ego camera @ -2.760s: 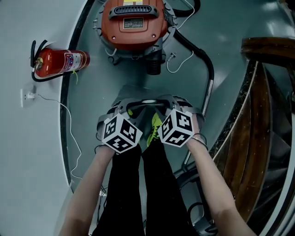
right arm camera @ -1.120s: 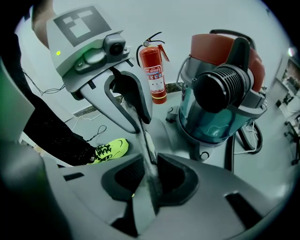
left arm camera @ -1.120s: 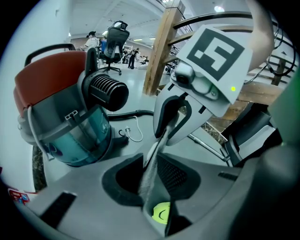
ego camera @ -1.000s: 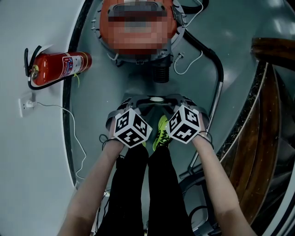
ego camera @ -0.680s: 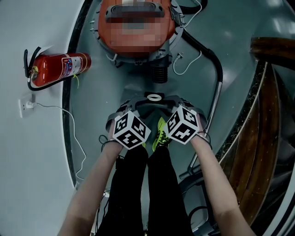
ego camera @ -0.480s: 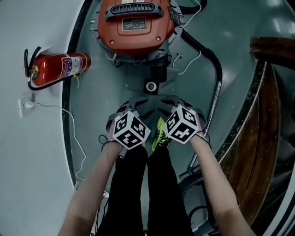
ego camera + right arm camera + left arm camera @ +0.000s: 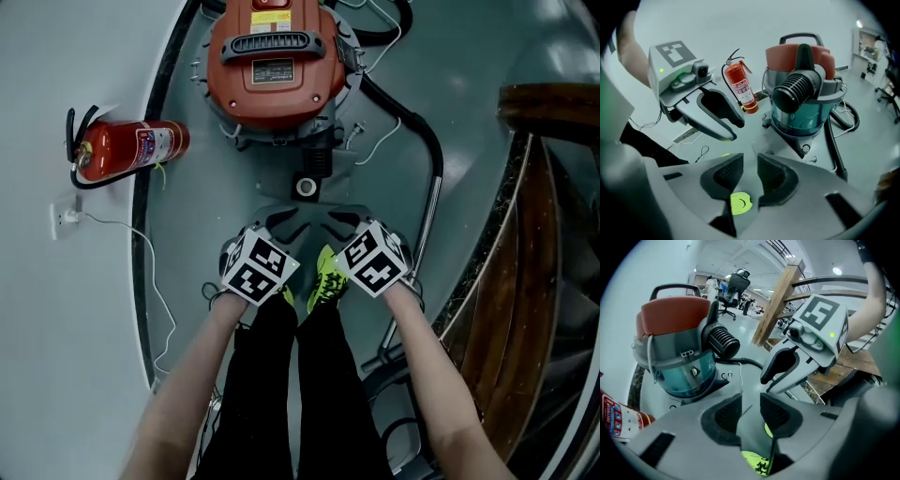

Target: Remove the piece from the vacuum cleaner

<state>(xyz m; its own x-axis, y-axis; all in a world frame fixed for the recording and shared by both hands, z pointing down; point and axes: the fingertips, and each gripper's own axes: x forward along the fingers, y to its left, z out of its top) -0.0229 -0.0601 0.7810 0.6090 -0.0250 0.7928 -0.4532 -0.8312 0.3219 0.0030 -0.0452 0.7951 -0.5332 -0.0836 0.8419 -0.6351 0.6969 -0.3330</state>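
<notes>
**Status.** The red-lidded vacuum cleaner with a translucent teal drum [image 7: 272,56] stands on the grey floor [image 7: 197,206] ahead of the operator. The piece to be removed is judged to be the black ribbed plastic connector [image 7: 797,89] projecting from the front of the drum; it is not yet detached. Both tools hang side by side, well apart from the connector.

- Left gripper [image 7: 751,414]: the fingers [image 7: 725,414] stand a narrow gap apart, having just closed a little, with nothing between them.
- Right gripper [image 7: 750,172]: the fingers stand a narrow gap apart, having just opened a little, and are likewise empty.

**Procedure.**
1. Spread one gripper's fingers wider than the connector before approaching. The present gap looks too narrow.
2. Approach square to the connector and close across its ribs, which should resist slipping.
3. Steady the lid with the other gripper, since the vacuum cleaner may shift under the pull.
4. Draw the connector straight out along its own axis, twisting slightly if it binds. Keep clear of the black hose [image 7: 417,117] running alongside.
</notes>
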